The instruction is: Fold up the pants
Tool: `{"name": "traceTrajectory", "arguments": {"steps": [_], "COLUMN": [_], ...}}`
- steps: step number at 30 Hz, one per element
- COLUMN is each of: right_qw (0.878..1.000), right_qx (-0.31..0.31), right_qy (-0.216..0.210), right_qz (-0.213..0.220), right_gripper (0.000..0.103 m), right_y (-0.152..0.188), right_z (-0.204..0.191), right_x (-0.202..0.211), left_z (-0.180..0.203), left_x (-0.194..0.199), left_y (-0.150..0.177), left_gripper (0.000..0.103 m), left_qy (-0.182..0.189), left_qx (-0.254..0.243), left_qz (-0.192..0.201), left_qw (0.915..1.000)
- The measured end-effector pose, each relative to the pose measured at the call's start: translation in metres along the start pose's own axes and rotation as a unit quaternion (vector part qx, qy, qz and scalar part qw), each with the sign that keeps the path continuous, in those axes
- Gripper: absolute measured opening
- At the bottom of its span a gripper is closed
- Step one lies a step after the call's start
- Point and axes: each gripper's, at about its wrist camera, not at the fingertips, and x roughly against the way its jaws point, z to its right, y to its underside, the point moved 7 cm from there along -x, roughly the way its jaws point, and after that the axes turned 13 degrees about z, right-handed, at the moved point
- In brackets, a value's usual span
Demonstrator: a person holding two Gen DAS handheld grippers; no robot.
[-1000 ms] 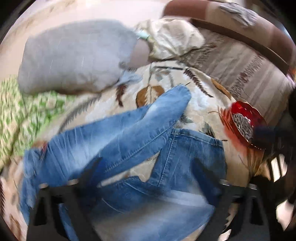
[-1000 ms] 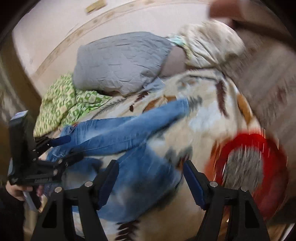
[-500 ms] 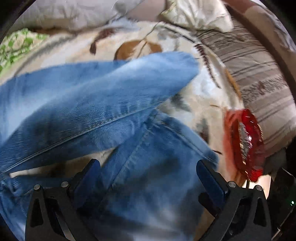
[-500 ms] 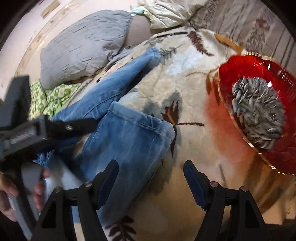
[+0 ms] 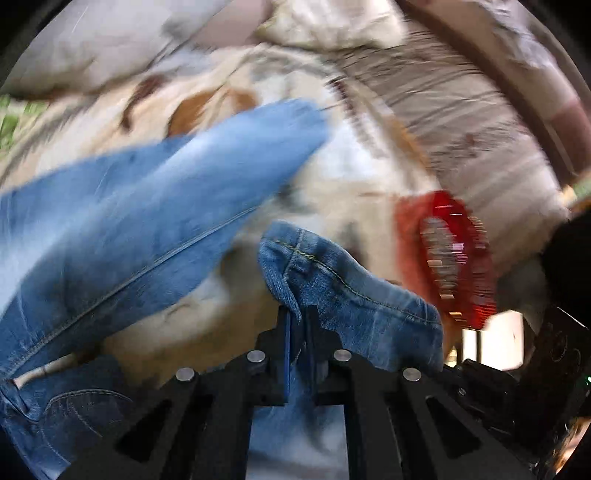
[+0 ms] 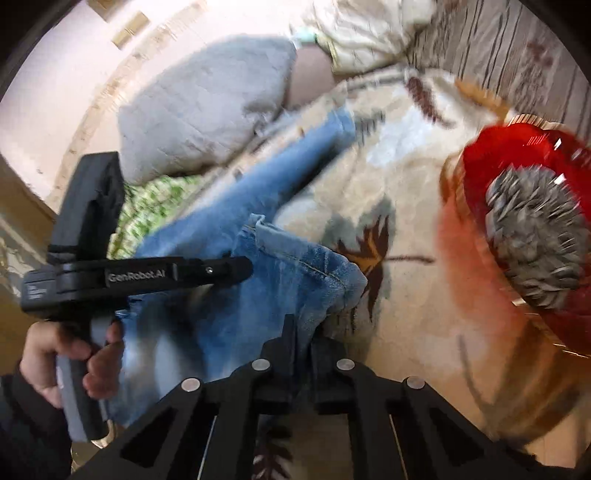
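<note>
Blue jeans (image 5: 155, 206) lie on a leaf-print blanket (image 5: 362, 162); one leg stretches away to the upper right. My left gripper (image 5: 298, 317) is shut on the near leg's hem (image 5: 332, 280), one corner lifted. My right gripper (image 6: 301, 332) is shut on the other corner of the same hem (image 6: 295, 266). The left gripper also shows in the right wrist view (image 6: 243, 267), held by a hand at the left.
A red glass dish (image 6: 517, 155) full of sunflower seeds (image 6: 535, 240) sits on the blanket right of the hem. A grey pillow (image 6: 207, 107), a cream pillow (image 6: 362, 29) and a green patterned cloth (image 6: 147, 199) lie beyond. A striped sofa back (image 5: 461, 110) is at the right.
Both grippers went from open above the jeans to shut on the near leg's hem, which is now bunched and lifted. Both views are blurred by motion.
</note>
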Motion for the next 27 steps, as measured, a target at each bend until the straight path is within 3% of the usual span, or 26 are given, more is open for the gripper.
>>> {"name": "traceTrajectory", "arguments": {"steps": [3, 5, 8, 10, 11, 12, 13, 14, 15, 16, 18, 21, 24, 27], "right_qw": [0.999, 0.998, 0.995, 0.995, 0.995, 0.994, 0.993, 0.992, 0.991, 0.989, 0.987, 0.989, 0.99, 0.99], "right_qx": [-0.003, -0.009, -0.007, 0.0, 0.003, 0.004, 0.012, 0.019, 0.025, 0.03, 0.045, 0.078, 0.096, 0.117], "right_qy": [-0.001, 0.006, 0.043, 0.075, 0.088, 0.095, 0.107, 0.11, 0.11, 0.111, 0.105, 0.078, 0.046, -0.005], "right_qz": [0.047, 0.068, 0.086, 0.066, 0.05, 0.045, 0.049, 0.054, 0.066, 0.091, 0.111, 0.102, 0.093, 0.075], "right_gripper": [0.006, 0.006, 0.006, 0.011, 0.016, 0.026, 0.034, 0.063, 0.088, 0.092, 0.094, 0.094, 0.094, 0.094], "right_y": [-0.018, -0.027, -0.034, -0.033, -0.031, -0.029, -0.029, -0.028, -0.031, -0.036, -0.042, -0.045, -0.038, -0.031], "right_z": [0.004, 0.009, 0.024, 0.035, 0.038, 0.04, 0.041, 0.042, 0.039, 0.034, 0.022, -0.004, -0.032, -0.076], "right_x": [0.044, 0.064, 0.083, 0.084, 0.083, 0.084, 0.088, 0.095, 0.101, 0.11, 0.119, 0.11, 0.1, 0.081], "left_z": [0.041, 0.075, 0.1, 0.114, 0.117, 0.116, 0.112, 0.106, 0.099, 0.089, 0.061, 0.0, -0.066, -0.139], "left_x": [0.012, 0.003, -0.023, -0.03, -0.026, -0.019, -0.014, -0.003, 0.008, 0.019, 0.039, 0.081, 0.136, 0.209], "left_y": [-0.023, -0.038, -0.052, -0.066, -0.076, -0.081, -0.086, -0.09, -0.09, -0.088, -0.078, -0.055, -0.023, 0.024], "left_gripper": [0.007, 0.007, 0.007, 0.008, 0.028, 0.076, 0.095, 0.103, 0.103, 0.103, 0.103, 0.103, 0.103, 0.103], "left_qy": [0.038, 0.044, 0.031, 0.05, 0.033, 0.01, -0.02, -0.039, -0.05, -0.069, -0.111, -0.178, -0.247, -0.321], "left_qx": [-0.027, -0.059, -0.068, -0.05, -0.051, -0.055, -0.058, -0.062, -0.072, -0.088, -0.107, -0.105, -0.079, -0.032], "left_qz": [0.03, 0.036, 0.028, 0.034, 0.049, 0.057, 0.07, 0.098, 0.114, 0.121, 0.123, 0.123, 0.125, 0.121], "left_qw": [0.9985, 0.9966, 0.9968, 0.997, 0.997, 0.9968, 0.9957, 0.9925, 0.9897, 0.9863, 0.9804, 0.9707, 0.9576, 0.9387]}}
